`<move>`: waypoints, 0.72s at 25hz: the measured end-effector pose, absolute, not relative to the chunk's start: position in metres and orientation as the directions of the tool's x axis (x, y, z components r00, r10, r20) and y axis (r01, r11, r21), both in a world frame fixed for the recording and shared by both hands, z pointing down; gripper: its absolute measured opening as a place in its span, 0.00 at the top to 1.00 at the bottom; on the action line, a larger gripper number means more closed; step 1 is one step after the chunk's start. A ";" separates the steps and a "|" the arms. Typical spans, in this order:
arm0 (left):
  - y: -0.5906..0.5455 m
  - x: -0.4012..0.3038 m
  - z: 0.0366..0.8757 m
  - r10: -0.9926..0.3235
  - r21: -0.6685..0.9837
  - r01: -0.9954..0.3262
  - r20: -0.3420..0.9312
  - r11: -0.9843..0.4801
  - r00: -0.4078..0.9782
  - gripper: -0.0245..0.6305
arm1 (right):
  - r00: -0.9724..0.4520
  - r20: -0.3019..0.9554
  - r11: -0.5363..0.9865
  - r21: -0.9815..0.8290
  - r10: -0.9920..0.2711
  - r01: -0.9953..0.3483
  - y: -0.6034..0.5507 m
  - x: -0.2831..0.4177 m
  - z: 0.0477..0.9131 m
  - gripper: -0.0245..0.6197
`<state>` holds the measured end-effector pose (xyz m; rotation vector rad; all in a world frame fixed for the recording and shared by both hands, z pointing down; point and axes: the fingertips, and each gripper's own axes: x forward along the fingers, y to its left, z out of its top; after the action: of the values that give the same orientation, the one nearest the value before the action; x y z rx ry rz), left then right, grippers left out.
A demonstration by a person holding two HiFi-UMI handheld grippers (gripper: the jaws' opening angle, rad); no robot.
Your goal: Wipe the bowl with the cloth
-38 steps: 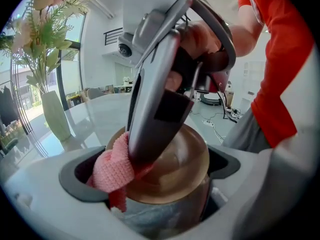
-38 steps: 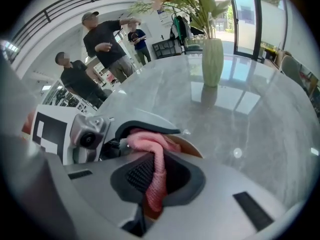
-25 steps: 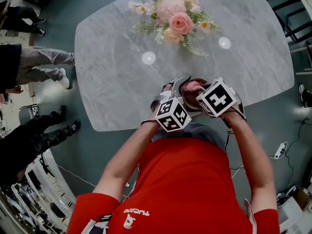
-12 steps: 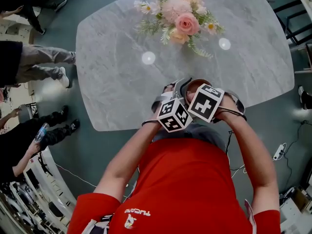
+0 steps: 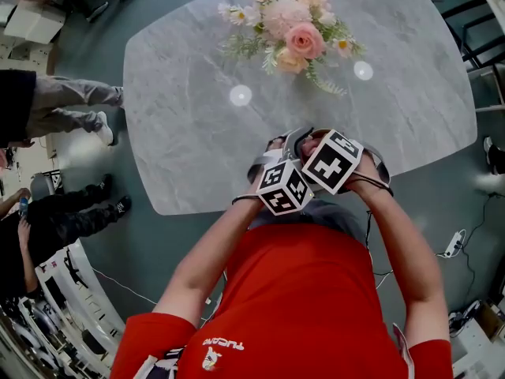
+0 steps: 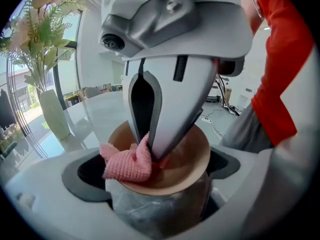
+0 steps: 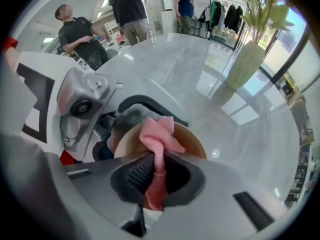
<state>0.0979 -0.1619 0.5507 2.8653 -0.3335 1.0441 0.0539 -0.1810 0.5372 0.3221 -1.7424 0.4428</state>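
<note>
Left gripper (image 6: 154, 176) clamped wide around brown bowl (image 6: 187, 159), near desk (image 5: 189, 133) edge; right gripper (image 7: 154, 186) pinched tight on pink cloth (image 7: 158, 133), pressed into bowl interior.

My left gripper (image 6: 155, 176) and right gripper (image 7: 155, 179) crowd each other at the near edge of the table (image 5: 181, 148). Ahead lies open table up to the flowers (image 5: 292, 26); people (image 5: 59, 105) stand left.
</note>
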 end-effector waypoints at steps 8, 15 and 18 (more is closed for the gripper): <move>-0.159 0.092 0.547 -0.183 -0.004 -0.235 0.638 -0.972 0.748 0.07 | -0.213 0.977 0.870 -0.117 0.014 -0.479 -0.180 0.067 0.534 0.93; -0.162 0.085 0.537 -0.205 0.015 -0.270 0.610 -0.963 0.766 0.07 | -0.323 0.946 0.827 -0.158 -0.030 -0.539 -0.173 0.067 0.515 0.93; -0.161 0.081 0.530 -0.216 0.016 -0.280 0.599 -0.960 0.771 0.07 | -0.382 0.921 0.782 -0.187 -0.071 -0.595 -0.171 0.069 0.505 0.93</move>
<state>0.0805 -0.1608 0.5302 2.8582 -0.4014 0.9469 0.0693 -0.1706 0.5048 0.5054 -1.9022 0.6118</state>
